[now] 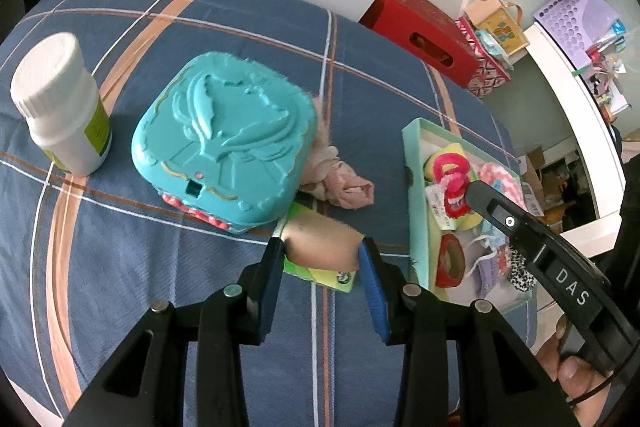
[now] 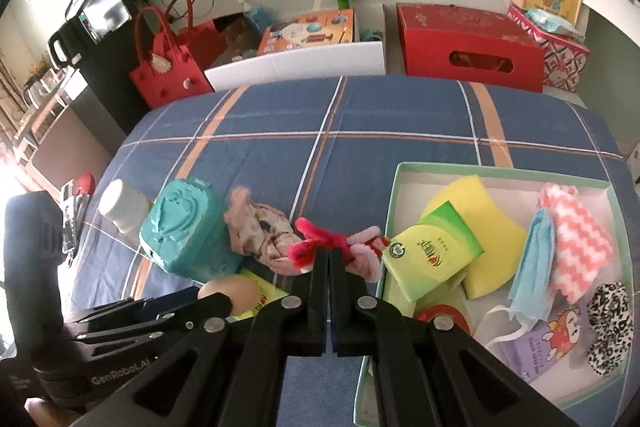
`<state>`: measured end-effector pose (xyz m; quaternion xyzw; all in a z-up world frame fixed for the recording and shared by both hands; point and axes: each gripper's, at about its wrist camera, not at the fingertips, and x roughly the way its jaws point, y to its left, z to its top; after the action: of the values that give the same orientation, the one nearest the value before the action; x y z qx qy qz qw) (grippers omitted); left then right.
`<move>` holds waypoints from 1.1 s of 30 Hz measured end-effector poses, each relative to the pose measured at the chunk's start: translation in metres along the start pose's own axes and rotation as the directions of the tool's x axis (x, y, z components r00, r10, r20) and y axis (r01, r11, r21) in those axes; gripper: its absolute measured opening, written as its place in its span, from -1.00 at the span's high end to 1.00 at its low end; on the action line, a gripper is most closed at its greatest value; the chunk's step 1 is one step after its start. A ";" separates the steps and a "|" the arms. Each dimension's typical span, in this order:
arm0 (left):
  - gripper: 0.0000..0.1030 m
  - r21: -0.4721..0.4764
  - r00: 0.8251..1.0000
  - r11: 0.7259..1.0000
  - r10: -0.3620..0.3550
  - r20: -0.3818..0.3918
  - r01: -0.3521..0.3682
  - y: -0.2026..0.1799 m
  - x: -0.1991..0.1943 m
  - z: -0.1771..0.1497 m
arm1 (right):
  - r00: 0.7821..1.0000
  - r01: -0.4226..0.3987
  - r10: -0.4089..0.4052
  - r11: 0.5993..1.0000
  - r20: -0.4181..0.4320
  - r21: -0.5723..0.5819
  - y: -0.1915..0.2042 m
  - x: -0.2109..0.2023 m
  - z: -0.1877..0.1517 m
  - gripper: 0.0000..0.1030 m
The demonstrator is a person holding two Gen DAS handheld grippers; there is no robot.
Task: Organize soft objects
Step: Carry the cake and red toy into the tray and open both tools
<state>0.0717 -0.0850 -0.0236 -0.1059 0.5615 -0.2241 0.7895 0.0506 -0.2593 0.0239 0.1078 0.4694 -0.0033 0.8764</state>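
- Right now the right gripper (image 2: 329, 259) has its fingers pressed together on a red and pink fuzzy hair tie (image 2: 340, 245), which hangs from the tips just above the bench (image 2: 280, 119) with its blue plaid cloth.
- That tie stretches sideways across the fingers, long axis left to right, with its right end just beside the near left wall of the pale green box (image 2: 394, 195).
- So the box lies to the right of and slightly beyond the fingers; judging by that, a short carry to the right over the wall should bring the tie in, and the right hand is the nearer one.
- Inside the box already lie a yellow sponge (image 2: 480, 227), a green tissue pack (image 2: 432, 259), a blue face mask (image 2: 534, 267), a pink and white cloth (image 2: 580, 251) and a leopard-print scrunchie (image 2: 612, 327).
- Meanwhile the left gripper (image 1: 322, 255) has its fingers partly apart and clamped on a tan egg-shaped thing (image 1: 324, 241), above a green packet (image 1: 332, 277).
- A crumpled pink cloth (image 2: 256, 231) still lies on the bench beside the teal plastic case (image 1: 224, 135), with a white bottle (image 1: 60, 103) farther left.
- Readable writing: "DAS" on the right gripper's body in the left wrist view, and "GenRobot.AI" on the left one in the right wrist view; the print on the tissue pack is too small to read.
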 end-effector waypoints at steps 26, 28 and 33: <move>0.29 0.277 0.984 0.950 -0.168 0.064 0.144 -0.097 -0.003 -0.007 | 0.967 0.199 -0.233 0.943 0.101 0.268 -0.105 -0.070 -0.019 0.98; 0.29 0.320 0.981 0.935 -0.182 0.065 0.152 -0.111 0.002 -0.010 | 0.957 0.236 -0.275 0.921 0.088 0.311 -0.122 -0.075 -0.024 0.98; 0.29 0.404 0.970 0.896 -0.232 0.076 0.183 -0.139 0.016 -0.016 | 0.944 0.289 -0.326 0.882 0.040 0.372 -0.150 -0.072 -0.034 0.98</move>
<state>0.0281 -0.2127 0.0152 -0.0177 0.4409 -0.4085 0.7990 -0.0336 -0.4066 0.0372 0.1907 0.4269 -0.2342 0.8524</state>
